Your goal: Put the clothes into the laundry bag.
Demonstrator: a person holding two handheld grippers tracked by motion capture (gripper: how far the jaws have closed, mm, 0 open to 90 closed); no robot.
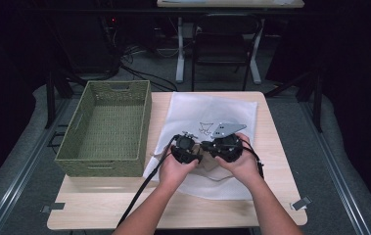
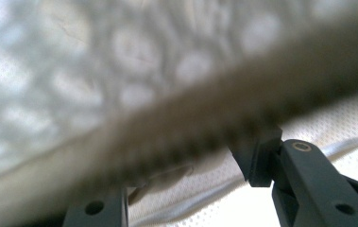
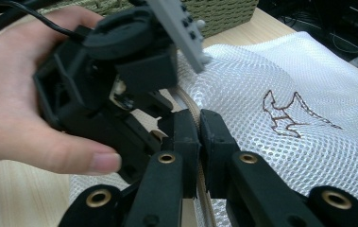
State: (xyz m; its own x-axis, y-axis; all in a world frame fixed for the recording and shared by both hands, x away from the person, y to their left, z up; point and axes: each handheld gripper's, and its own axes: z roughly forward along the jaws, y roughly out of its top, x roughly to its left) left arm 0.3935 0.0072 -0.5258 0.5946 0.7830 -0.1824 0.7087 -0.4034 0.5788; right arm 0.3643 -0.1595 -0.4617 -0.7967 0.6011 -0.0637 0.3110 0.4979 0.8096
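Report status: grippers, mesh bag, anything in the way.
Right gripper shut on the zipper edge of the white mesh laundry bag. Left gripper open astride that edge. Green woven basket beside, nothing blocking.

Black jaws, brass-ringed screw holes

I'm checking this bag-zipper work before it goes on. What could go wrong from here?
The right gripper pinches only the thin zipper edge of the mesh bag, so the edge may slip out under a pull. The left gripper has its jaws apart around the zipper, not pressing; it could close on loose mesh instead. The two grippers sit close together and may knock.
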